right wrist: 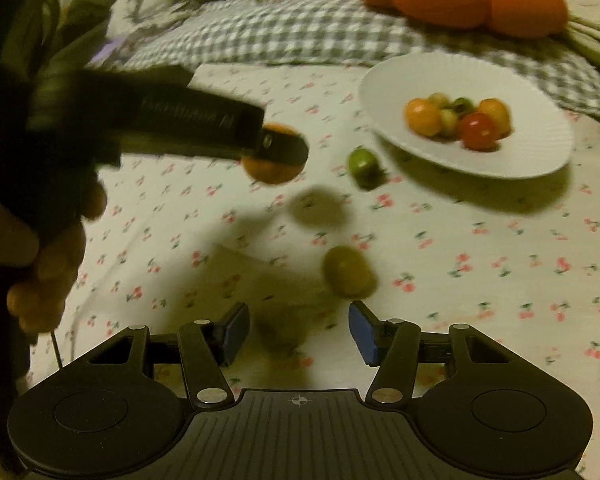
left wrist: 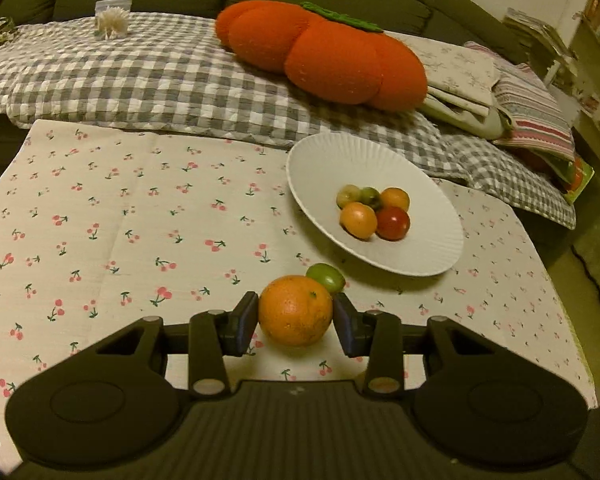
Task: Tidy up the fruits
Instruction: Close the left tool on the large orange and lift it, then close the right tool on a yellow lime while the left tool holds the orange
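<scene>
My left gripper [left wrist: 295,322] is shut on an orange [left wrist: 295,310], held low over the cherry-print cloth. A small green fruit [left wrist: 326,277] lies just behind it. A white ribbed plate [left wrist: 428,256] holds several small fruits [left wrist: 374,211], orange, green and red. In the right wrist view my right gripper [right wrist: 298,334] is open and empty above the cloth, with a green fruit [right wrist: 349,272] just ahead of its right finger. The left gripper [right wrist: 260,140] with the orange [right wrist: 272,170] shows at the left there, and the other green fruit [right wrist: 362,164] lies near the plate [right wrist: 540,160].
The table is covered by a cherry-print cloth [left wrist: 140,220]. Behind it is a sofa with a grey checked blanket [left wrist: 160,80], a big orange pumpkin-shaped cushion [left wrist: 324,52] and folded cloths [left wrist: 500,92]. The table's right edge [left wrist: 556,292] drops off.
</scene>
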A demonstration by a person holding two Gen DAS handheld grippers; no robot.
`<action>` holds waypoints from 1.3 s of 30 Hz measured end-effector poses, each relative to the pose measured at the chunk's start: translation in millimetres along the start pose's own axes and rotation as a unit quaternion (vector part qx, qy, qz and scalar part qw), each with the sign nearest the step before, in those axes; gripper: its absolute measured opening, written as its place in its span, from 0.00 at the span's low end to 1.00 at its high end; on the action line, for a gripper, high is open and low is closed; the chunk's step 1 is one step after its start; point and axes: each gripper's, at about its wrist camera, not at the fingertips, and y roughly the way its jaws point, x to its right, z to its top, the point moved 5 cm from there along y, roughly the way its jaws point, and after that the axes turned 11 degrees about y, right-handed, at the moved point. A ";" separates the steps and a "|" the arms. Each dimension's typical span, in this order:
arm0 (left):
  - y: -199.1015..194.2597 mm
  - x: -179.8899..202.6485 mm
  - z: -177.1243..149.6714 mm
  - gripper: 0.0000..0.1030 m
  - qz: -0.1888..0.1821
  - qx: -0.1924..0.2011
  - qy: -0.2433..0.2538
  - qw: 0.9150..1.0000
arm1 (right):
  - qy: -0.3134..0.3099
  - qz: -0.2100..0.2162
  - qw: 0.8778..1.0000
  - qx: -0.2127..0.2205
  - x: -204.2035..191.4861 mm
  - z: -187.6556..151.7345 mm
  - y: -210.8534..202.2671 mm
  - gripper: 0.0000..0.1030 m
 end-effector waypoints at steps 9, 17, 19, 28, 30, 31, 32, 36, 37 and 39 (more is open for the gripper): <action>0.5 0.8 -1.9 0.38 0.002 -0.005 -0.001 1.000 | -0.027 -0.005 1.000 -0.006 -13.7 -6.0 11.5 0.24; 0.8 3.7 -2.3 0.38 0.001 -0.007 0.004 1.000 | -0.026 -0.003 1.000 0.011 -10.5 0.5 -4.3 0.24; 1.2 4.3 -2.4 0.38 0.002 -0.008 0.006 1.000 | -0.022 -0.008 1.000 0.013 -6.7 2.1 -6.4 0.24; 0.4 5.9 0.5 0.38 0.006 -0.001 0.011 1.000 | 0.002 -0.021 0.999 0.041 12.2 14.3 -22.5 0.24; 0.5 6.1 1.9 0.38 0.007 0.001 0.012 1.000 | 0.007 -0.022 0.999 0.048 15.7 17.5 -26.3 0.24; 0.9 6.3 3.1 0.38 0.006 0.003 0.012 1.000 | 0.008 -0.023 0.998 0.052 16.7 19.0 -28.0 0.24; 0.7 6.3 4.3 0.38 0.006 0.005 0.012 1.000 | 0.010 -0.024 0.998 0.057 18.0 20.7 -30.1 0.24; 1.3 8.0 9.4 0.38 0.007 0.013 0.016 1.000 | 0.017 -0.031 0.997 0.073 24.2 27.8 -37.8 0.24; 1.6 8.4 10.8 0.38 0.008 0.015 0.017 1.000 | 0.019 -0.033 0.996 0.078 26.4 29.8 -39.8 0.24; 2.5 9.8 14.2 0.38 0.008 0.017 0.020 1.000 | 0.025 -0.038 0.995 0.087 32.3 34.5 -43.4 0.24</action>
